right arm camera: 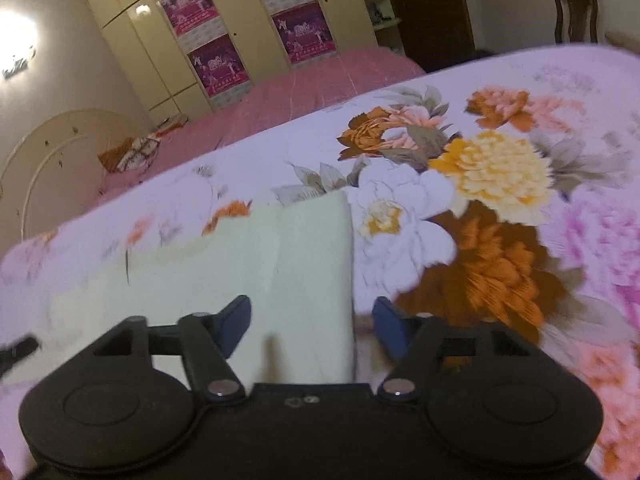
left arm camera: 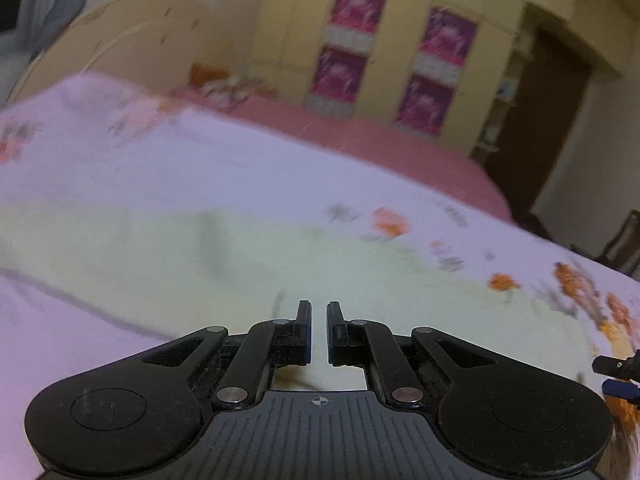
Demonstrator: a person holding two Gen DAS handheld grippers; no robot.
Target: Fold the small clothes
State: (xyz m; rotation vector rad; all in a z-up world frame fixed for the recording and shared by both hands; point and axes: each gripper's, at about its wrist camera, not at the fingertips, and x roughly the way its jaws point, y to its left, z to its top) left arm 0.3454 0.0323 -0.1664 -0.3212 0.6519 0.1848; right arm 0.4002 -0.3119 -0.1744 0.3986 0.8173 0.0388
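A pale green garment (left arm camera: 240,248) lies spread flat on a floral bedspread (left arm camera: 120,160). My left gripper (left arm camera: 319,312) hovers over the garment's near part, shut, with nothing visible between its pads. In the right wrist view the garment (right arm camera: 312,248) ends in a straight folded edge on its right side. My right gripper (right arm camera: 312,314) stands open above that edge, and the cloth lies beneath the wide gap without the pads pressing on it. The right gripper's fingertips (left arm camera: 616,376) show at the left view's right edge. The left gripper's tip (right arm camera: 16,352) shows at the right view's left edge.
The bedspread (right arm camera: 500,184) carries large orange, yellow and pink flowers. A pink blanket (right arm camera: 300,92) covers the far strip of the bed. Behind it stand cream wardrobes with magenta posters (right arm camera: 216,64), a curved headboard (right arm camera: 52,148), a dark doorway (right arm camera: 428,8) and a chair (right arm camera: 576,12).
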